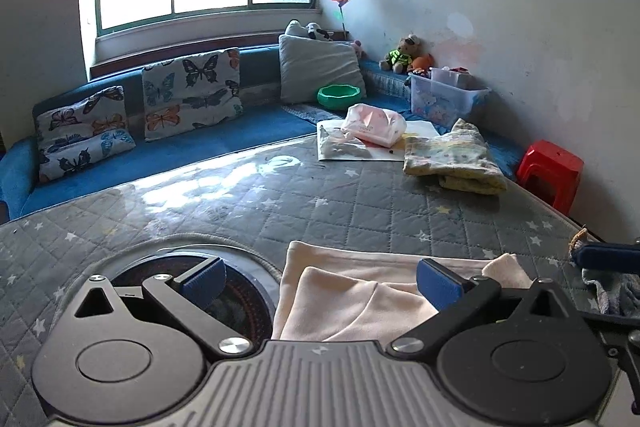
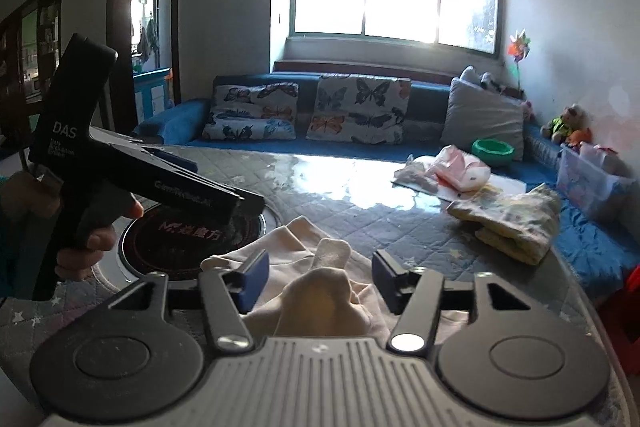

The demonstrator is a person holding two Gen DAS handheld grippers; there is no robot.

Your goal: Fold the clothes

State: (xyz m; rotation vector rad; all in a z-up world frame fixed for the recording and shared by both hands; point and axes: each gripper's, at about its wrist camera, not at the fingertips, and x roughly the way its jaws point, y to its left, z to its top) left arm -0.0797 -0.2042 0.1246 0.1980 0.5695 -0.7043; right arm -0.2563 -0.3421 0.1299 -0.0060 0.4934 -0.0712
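Note:
A cream garment [image 1: 360, 291] lies loosely folded on the quilted grey star-patterned mat [image 1: 360, 203] at the near edge. My left gripper [image 1: 320, 281] hovers over its left part, open wide, with its blue pads [image 1: 438, 285] clear of the cloth. In the right wrist view the same cream garment [image 2: 316, 287] bunches up between the pads of my right gripper [image 2: 320, 279]. That gripper is open, with a gap on both sides of the bunch. A hand [image 2: 96, 239] grips the left tool's handle at the left of that view.
A folded yellow patterned garment [image 1: 452, 159] lies at the far right of the mat, next to a pink bag [image 1: 374, 125] on white paper. A round dark disc [image 2: 192, 231] is set into the mat left of the cream garment. A blue sofa with butterfly cushions [image 1: 192, 91], a green bowl [image 1: 339, 95], a clear box [image 1: 444, 97] and a red stool [image 1: 550, 173] stand beyond.

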